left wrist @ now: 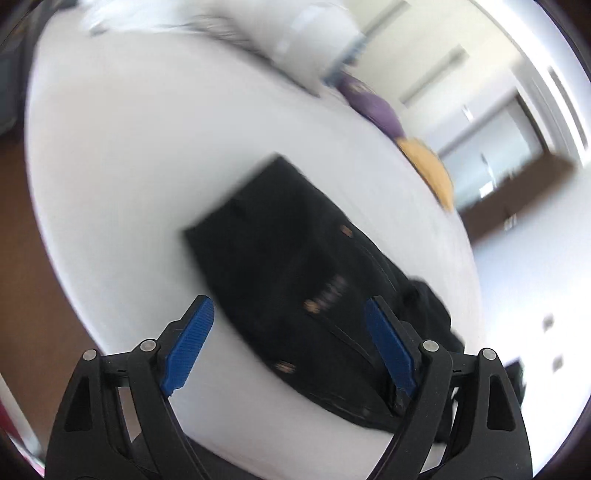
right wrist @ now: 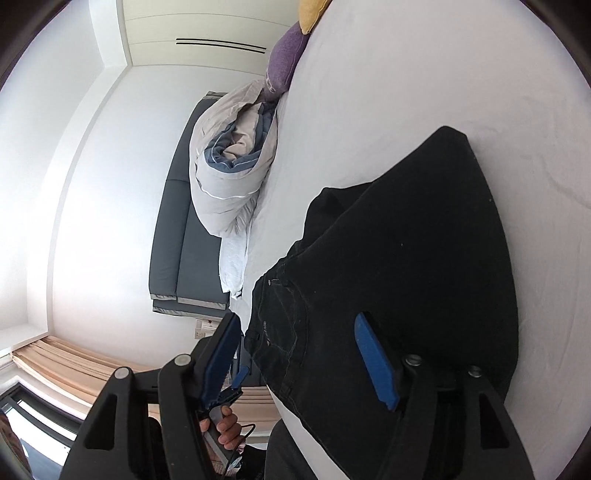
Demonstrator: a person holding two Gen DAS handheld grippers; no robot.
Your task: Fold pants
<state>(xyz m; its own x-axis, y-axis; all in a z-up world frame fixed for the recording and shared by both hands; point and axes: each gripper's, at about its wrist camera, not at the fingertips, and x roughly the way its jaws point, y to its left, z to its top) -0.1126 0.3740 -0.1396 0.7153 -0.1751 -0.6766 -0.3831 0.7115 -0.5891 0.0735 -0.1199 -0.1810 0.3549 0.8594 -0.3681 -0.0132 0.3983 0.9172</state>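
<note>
- Black pants (right wrist: 406, 236) are seen lying on the white bed (right wrist: 388, 74), folded over into a compact shape, waistband end toward the bed's edge.
- Left tongs (left wrist: 288, 321) are held spread wide above the pants, nothing between the blue pads (left wrist: 188, 347); that view is blurred.
- Right tongs (right wrist: 299, 350) are likewise released, hovering over the waistband area, nothing gripped.
- A purple cushion (right wrist: 286, 55) and a yellow cushion (right wrist: 310, 11) are seen at the bed's far side.
- A rolled grey duvet (right wrist: 232, 162) is lying by the dark headboard (right wrist: 184, 236).

black pants (right wrist: 406, 258) folded on white bed (right wrist: 369, 92)
</note>
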